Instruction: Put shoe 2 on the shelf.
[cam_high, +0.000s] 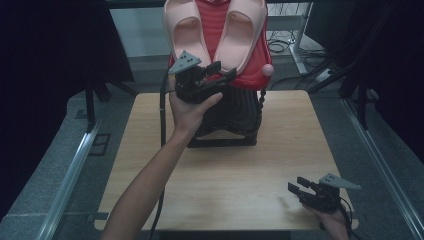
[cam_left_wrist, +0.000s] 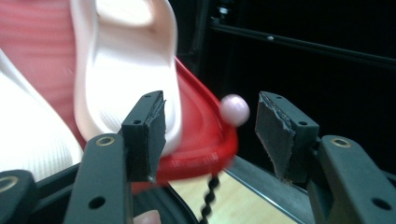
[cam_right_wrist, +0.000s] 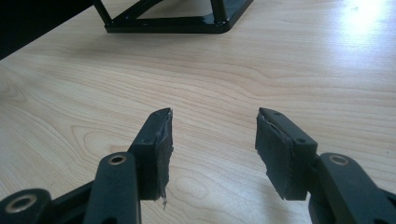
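**At the rack: left gripper up by the slippers, right one parked**

Up at the far side of the table (cam_high: 150, 165), left gripper (cam_high: 220, 71) sits raised in the left hand (cam_high: 192, 107), right at the lower edge of the red tray (cam_high: 250, 75) that tops the black stand (cam_high: 235, 125). Jaws apart, nothing pinched. From the left gripper view: the heel of the right pink slipper (cam_left_wrist: 126, 65) and the red rim fall between the jaws, near the left pad; contact with the pad unclear, picture is blurred there. Small pink ball (cam_left_wrist: 235, 109) sits at the tray's edge, in the gap between the jaws, apart from both pads. Black beaded cord (cam_left_wrist: 209, 196) hangs below the rim.

Both slippers lean on the tray, toes up, heels down; left pink slipper (cam_high: 187, 32) just beside its twin.

Right gripper (cam_high: 297, 190) rests low at the near right corner of the table, well apart from the stand. Jaws released, bare wood between the pads (cam_right_wrist: 161, 149). Stand's base frame (cam_right_wrist: 173, 23) visible farther off.
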